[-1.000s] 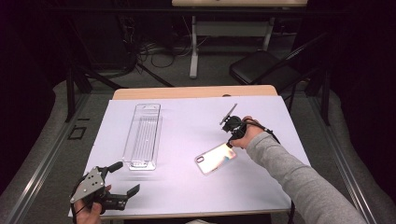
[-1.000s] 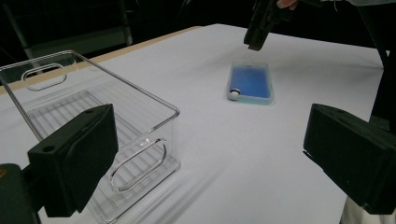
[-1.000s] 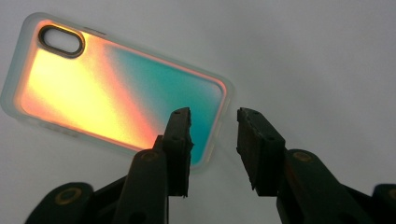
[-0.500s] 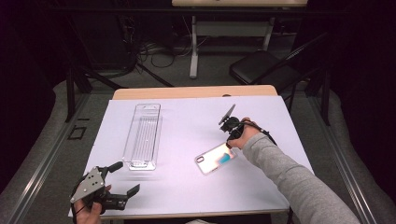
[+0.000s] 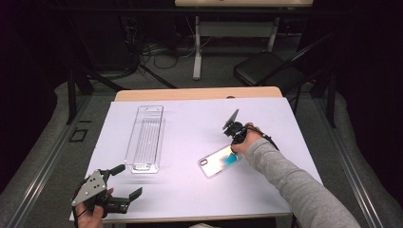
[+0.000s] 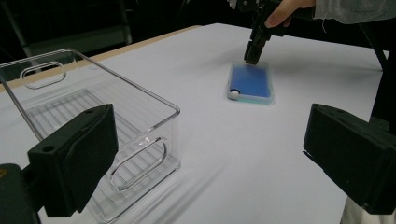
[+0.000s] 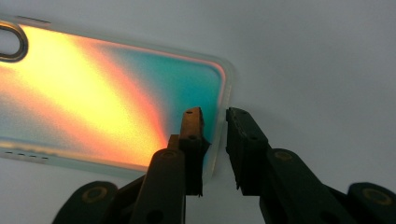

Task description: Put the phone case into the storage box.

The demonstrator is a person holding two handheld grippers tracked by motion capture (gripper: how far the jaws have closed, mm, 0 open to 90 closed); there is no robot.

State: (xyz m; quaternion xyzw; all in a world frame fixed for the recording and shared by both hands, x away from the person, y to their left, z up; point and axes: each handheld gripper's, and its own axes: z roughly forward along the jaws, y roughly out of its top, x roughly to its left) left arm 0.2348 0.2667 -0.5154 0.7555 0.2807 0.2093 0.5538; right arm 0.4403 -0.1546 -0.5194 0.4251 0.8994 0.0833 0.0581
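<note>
Surface: white sheet over a wooden table, dark room behind.
Phone case: iridescent phone case lies flat, right of centre, well apart from the clear bin.
Your right gripper: its jaws straddle the case's short end edge, one over the case face, one just outside the rim; they have just been closing, and a narrow gap remains with the rim between them.
Your left gripper: jaws wide apart, holding nothing, near the bin's front end.
Writing: none legible.

The phone case looks glossy, iridescent plastic, the bin clear ribbed plastic, the table cover matt white.
</note>
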